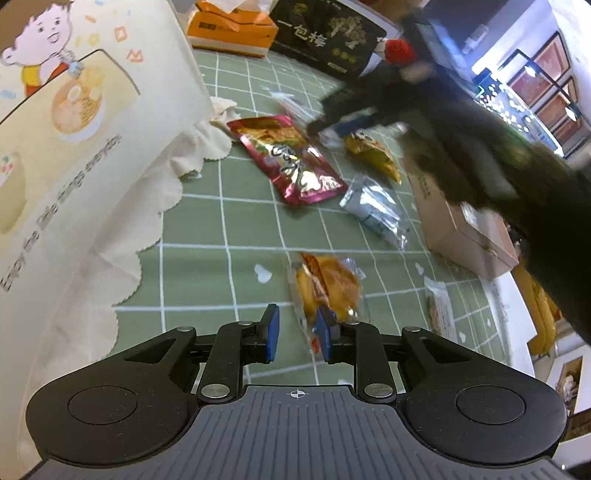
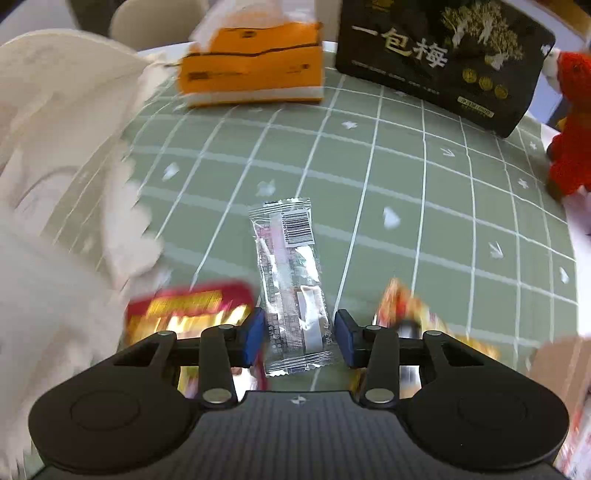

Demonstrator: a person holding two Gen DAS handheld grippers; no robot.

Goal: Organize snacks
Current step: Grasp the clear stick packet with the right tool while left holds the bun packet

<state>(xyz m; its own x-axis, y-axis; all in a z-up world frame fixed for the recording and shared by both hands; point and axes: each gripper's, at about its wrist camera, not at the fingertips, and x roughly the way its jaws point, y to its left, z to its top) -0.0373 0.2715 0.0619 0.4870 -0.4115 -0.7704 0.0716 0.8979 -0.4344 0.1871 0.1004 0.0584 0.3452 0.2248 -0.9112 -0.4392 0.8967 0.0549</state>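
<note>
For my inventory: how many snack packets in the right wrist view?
3: clear plastic packet between the fingers of the right gripper, red foil packet left, orange-yellow packet right; others may be hidden.

Desk (image 2: 443,192) is wearing a sage-green cloth ruled with a white grid and small white marks; its pale edge is showing at the right in the left wrist view. Beyond that edge, a dark-framed cabinet (image 1: 546,85) with reddish panels is standing against a white wall, and bright spots of light are glaring off a glossy surface below it. A framed picture (image 1: 569,380) is leaning low at far right. In the right wrist view, a pale rounded chair back (image 2: 155,22) is sitting behind the desk's far edge. Light is falling evenly, cool and soft, across the cloth.
</note>
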